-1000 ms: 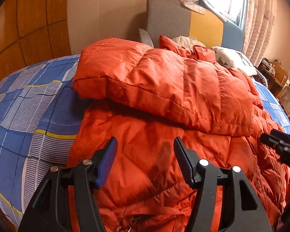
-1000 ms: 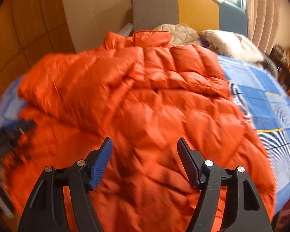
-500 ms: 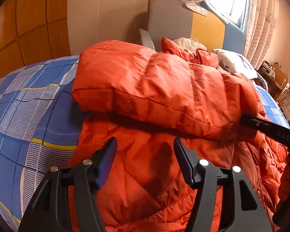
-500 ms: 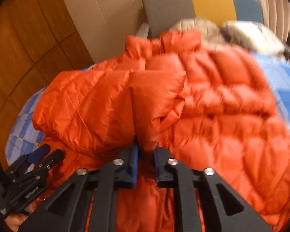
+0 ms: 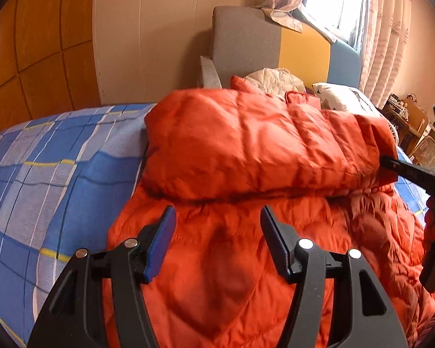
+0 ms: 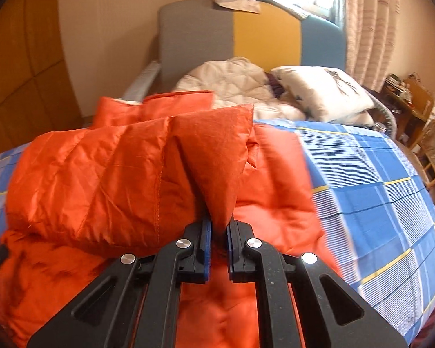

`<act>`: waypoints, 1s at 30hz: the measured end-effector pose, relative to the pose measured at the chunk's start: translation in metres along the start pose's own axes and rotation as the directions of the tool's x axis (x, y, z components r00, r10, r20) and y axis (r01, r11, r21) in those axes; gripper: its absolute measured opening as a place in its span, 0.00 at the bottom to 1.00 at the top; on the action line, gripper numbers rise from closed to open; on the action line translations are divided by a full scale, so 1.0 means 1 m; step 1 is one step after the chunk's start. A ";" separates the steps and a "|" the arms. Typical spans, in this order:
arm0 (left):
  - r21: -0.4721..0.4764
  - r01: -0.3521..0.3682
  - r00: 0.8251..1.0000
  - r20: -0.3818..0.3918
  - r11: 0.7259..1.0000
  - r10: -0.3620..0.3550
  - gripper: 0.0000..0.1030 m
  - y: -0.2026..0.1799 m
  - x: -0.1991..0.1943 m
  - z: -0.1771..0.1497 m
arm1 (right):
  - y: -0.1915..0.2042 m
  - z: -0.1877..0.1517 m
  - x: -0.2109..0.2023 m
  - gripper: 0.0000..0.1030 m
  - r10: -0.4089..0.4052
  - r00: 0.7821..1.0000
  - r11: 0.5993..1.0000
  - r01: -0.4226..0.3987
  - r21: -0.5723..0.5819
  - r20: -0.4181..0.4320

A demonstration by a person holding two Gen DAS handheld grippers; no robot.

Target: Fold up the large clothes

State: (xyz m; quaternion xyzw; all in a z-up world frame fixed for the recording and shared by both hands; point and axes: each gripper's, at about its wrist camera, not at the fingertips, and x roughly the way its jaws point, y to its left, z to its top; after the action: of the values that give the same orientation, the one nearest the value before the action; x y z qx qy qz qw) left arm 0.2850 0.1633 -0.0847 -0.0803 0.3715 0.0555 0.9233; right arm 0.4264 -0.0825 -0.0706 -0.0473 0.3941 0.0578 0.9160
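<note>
An orange puffer jacket [image 5: 246, 150] lies on the bed, its upper part folded over the lower part in a thick roll. My left gripper [image 5: 217, 226] is open and empty, just above the jacket's lower part, in front of the roll. My right gripper [image 6: 219, 229] is shut on a fold of the orange jacket [image 6: 211, 162] at the roll's right end and holds it raised. The right gripper also shows at the right edge of the left wrist view [image 5: 397, 168].
The bed has a blue checked sheet [image 6: 377, 174]. A white quilt [image 6: 232, 81] and a white pillow [image 6: 319, 92] lie at the grey, yellow and blue headboard [image 6: 232, 34]. A wooden wall [image 5: 37, 43] stands left. Wicker furniture [image 6: 432, 145] stands far right.
My right gripper closed on the jacket's folded edge and has drawn it back toward the right, so more blue sheet shows. The left gripper stayed open and lifted slightly.
</note>
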 end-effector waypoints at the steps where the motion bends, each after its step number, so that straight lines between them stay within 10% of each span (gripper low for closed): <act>1: 0.001 0.001 1.000 0.002 1.000 -0.001 0.58 -0.001 0.001 0.003 | -0.003 0.004 0.005 0.08 -0.010 1.000 1.000 0.010 -0.001 -0.002; 14: 0.027 -0.027 0.999 -0.029 0.999 0.028 0.58 -0.012 0.047 0.037 | -0.016 0.006 0.047 0.09 -0.070 0.996 0.997 0.069 -0.023 -0.053; 18: 0.007 -0.025 1.000 -0.011 1.000 0.025 0.58 -0.010 0.044 0.042 | -0.022 0.008 0.039 0.48 -0.074 0.997 0.997 0.074 0.013 -0.037; 30: 0.019 -0.035 0.999 0.033 0.999 0.034 0.59 -0.021 0.054 0.068 | 0.022 0.028 0.028 0.49 0.035 0.999 0.999 -0.034 -0.034 0.018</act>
State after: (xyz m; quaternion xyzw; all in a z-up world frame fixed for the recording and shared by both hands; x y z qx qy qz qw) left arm 0.3726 0.1580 -0.0717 -0.0641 0.3581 0.0690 0.9289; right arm 0.4618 -0.0551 -0.0726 -0.0554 0.3853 0.0807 0.9176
